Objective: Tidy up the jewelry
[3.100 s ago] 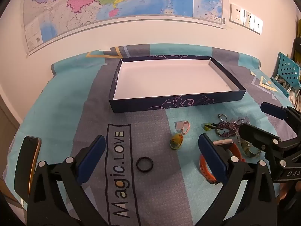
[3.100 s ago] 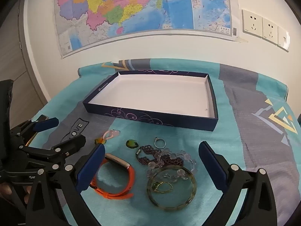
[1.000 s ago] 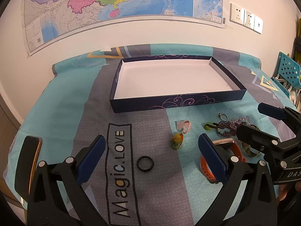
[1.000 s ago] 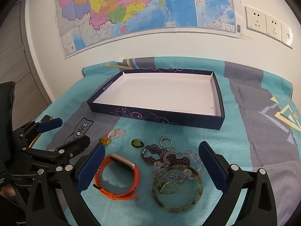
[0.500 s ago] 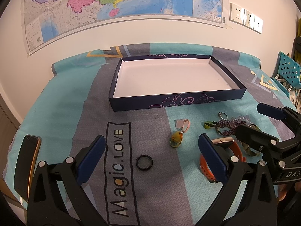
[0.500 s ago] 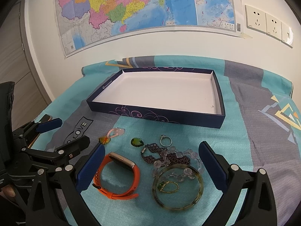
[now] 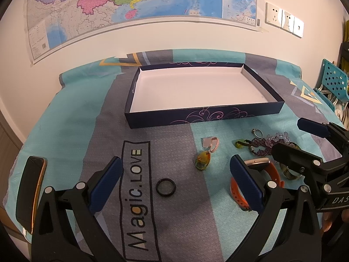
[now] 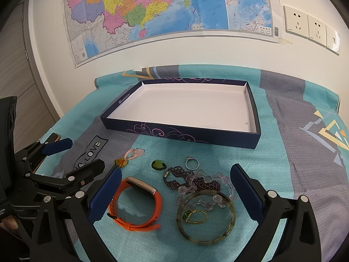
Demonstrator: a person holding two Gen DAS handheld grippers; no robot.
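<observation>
One phone [image 7: 30, 187], one black ring [image 7: 166, 187], one box [image 7: 202, 118] and one orange band [image 8: 139, 205] are seen on the tabletop [image 7: 65, 131]. Left tool [image 7: 175, 180] and right tool [image 8: 174, 190] are held apart, empty. Little has changed since earlier.

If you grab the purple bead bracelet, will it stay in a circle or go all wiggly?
The purple bead bracelet will probably go wiggly: it lies in loose bends. It overlaps the clear beads, so they might drag along. Round beads may slip.
</observation>
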